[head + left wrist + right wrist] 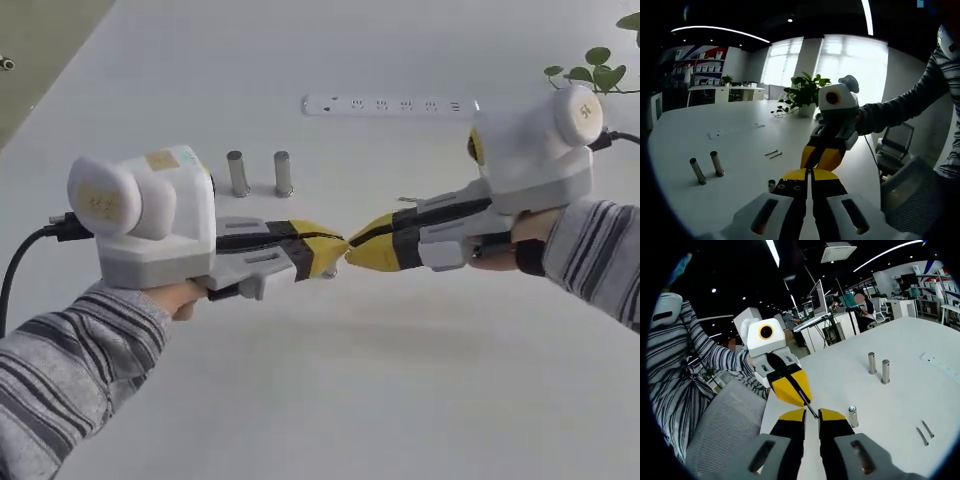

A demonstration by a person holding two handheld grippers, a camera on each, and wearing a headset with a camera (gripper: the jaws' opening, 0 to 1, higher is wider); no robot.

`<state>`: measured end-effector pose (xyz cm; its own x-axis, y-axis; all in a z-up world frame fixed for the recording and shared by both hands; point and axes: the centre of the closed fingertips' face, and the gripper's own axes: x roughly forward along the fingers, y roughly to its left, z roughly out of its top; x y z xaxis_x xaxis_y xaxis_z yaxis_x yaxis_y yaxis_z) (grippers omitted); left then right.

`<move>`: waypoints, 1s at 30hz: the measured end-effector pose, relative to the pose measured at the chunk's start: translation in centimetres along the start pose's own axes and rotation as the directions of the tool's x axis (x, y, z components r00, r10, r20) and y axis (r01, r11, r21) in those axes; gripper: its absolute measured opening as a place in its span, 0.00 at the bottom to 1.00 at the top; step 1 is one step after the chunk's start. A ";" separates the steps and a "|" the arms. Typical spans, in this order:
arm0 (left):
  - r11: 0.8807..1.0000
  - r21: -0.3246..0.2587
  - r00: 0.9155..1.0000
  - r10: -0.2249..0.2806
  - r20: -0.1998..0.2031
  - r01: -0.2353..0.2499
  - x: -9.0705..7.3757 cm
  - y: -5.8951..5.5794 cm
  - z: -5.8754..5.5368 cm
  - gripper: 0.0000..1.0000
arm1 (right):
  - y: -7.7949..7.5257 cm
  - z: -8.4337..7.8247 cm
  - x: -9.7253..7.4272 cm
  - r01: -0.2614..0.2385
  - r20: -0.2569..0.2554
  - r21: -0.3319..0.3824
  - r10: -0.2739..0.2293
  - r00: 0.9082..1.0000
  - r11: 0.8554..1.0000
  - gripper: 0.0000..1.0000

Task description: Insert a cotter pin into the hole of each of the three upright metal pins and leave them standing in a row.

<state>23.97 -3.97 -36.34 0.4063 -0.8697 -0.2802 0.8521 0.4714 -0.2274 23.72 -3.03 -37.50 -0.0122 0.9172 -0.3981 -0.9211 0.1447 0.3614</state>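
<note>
Two upright metal pins (237, 172) (283, 172) stand side by side on the white table (330, 390). A third, shorter-looking pin (853, 416) stands nearer the grippers, also seen as the pin (771, 185) beside my left jaws. My left gripper (335, 252) is shut on a thin dark cotter pin (807, 402), held in the air above the table. My right gripper (352, 255) meets it tip to tip; its jaws stand a little apart with the cotter pin's end in the gap. Two loose cotter pins (772, 154) lie on the table.
A white power strip (390, 104) lies across the table behind the pins. A potted plant (598, 70) sits at the far right edge. Grey chairs (895, 145) stand past the table's side, and desks with a person are in the room beyond.
</note>
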 end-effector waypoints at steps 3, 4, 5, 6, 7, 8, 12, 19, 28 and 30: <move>1.000 -0.014 1.000 -0.008 0.007 0.008 0.1 -0.2 0.1 0.00 | 0.0 0.0 0.0 0.002 0.000 0.002 -0.002 1.000 1.000 0.02; 1.000 -0.023 1.000 -0.011 0.012 0.011 0.1 -0.2 0.1 0.00 | 0.0 0.1 -0.1 0.001 0.002 0.001 -0.001 1.000 1.000 0.02; 1.000 -0.022 1.000 -0.009 0.013 0.010 0.1 -0.2 0.1 0.00 | 0.0 0.1 -0.1 0.001 0.000 -0.001 -0.001 1.000 1.000 0.02; 1.000 -0.024 1.000 -0.010 0.014 0.010 0.1 -0.3 0.1 0.00 | 0.0 0.0 -0.1 0.002 -0.003 -0.004 -0.002 1.000 1.000 0.02; 1.000 -0.026 1.000 -0.009 0.015 0.010 0.1 -0.3 0.1 0.00 | 0.1 0.0 -0.2 0.002 -0.004 -0.005 -0.002 1.000 1.000 0.02; 1.000 -0.028 1.000 -0.010 0.016 0.011 0.1 -0.4 0.1 0.00 | 0.0 -0.1 -0.2 0.002 -0.008 -0.009 -0.002 1.000 1.000 0.02; 0.999 -0.035 1.000 -0.015 0.016 0.015 0.1 -0.6 0.0 0.00 | 0.1 -0.3 -0.3 -0.002 -0.031 -0.023 0.001 1.000 1.000 0.01; 0.998 -0.057 1.000 -0.015 0.013 0.016 0.1 -0.6 -0.3 0.00 | 0.1 -0.7 -0.4 0.011 -0.098 -0.113 -0.022 0.995 0.994 0.00; 0.998 -0.055 1.000 -0.011 0.005 0.011 0.4 -0.5 -0.8 0.00 | 0.0 -1.6 0.1 0.008 -0.203 -0.229 -0.055 0.978 0.973 0.00; 0.999 -0.051 1.000 0.001 0.008 -0.001 0.5 -0.2 -0.8 0.00 | -0.2 -1.7 0.1 0.009 -0.215 -0.247 -0.063 0.975 0.969 0.00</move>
<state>23.70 -4.38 -37.14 0.4096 -0.8704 -0.2734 0.8341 0.4786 -0.2742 23.23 -3.57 -39.05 -0.0373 0.8048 -0.5924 -0.9887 0.0565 0.1390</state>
